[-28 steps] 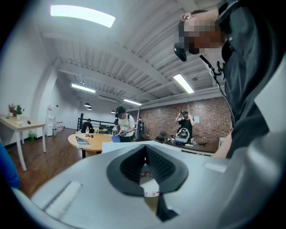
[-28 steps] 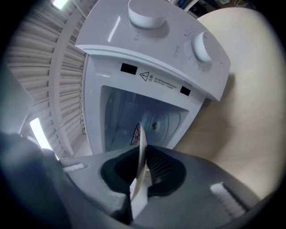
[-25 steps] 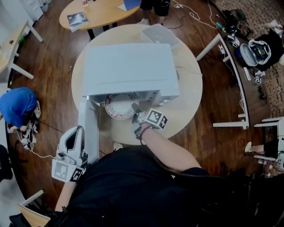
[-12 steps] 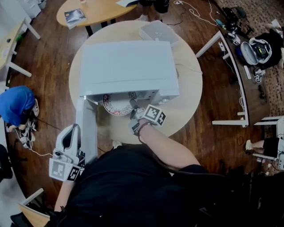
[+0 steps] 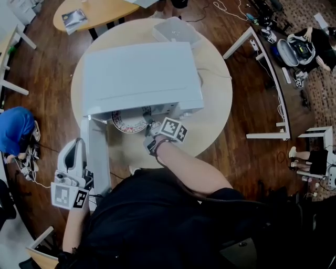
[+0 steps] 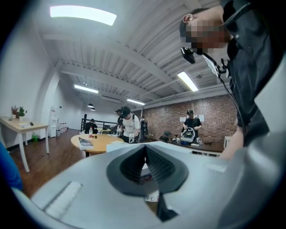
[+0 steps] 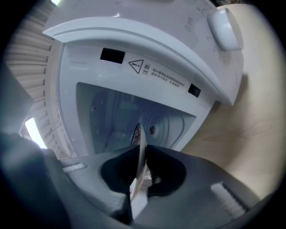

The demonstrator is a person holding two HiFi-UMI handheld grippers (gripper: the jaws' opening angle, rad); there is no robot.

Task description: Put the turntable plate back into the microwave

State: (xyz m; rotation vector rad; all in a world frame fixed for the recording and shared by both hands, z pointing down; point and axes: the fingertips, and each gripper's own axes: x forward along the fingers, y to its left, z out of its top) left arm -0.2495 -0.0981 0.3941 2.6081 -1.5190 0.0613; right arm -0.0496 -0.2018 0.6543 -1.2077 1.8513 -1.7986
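A white microwave (image 5: 139, 73) stands on a round wooden table (image 5: 212, 105), its door (image 5: 97, 152) swung open toward me at the left. The patterned turntable plate (image 5: 128, 122) lies half inside the opening. My right gripper (image 5: 149, 127) is shut on the plate's near rim. In the right gripper view the plate (image 7: 142, 143) shows edge-on between the jaws of the right gripper (image 7: 141, 156), with the microwave cavity (image 7: 134, 116) just ahead. My left gripper (image 5: 79, 143) hangs outside the open door, off the table, its jaws together and empty; the left gripper (image 6: 145, 150) points over the microwave.
A white box (image 5: 176, 31) sits on the table behind the microwave. A second round table (image 5: 100, 10) with a magazine stands beyond. A blue bundle (image 5: 13, 128) lies on the floor at left, and a white desk frame (image 5: 262, 79) stands at right. People stand far back.
The right gripper has pushed the plate further into the microwave opening, so less of it shows. The left gripper has shifted slightly left beside the open door.
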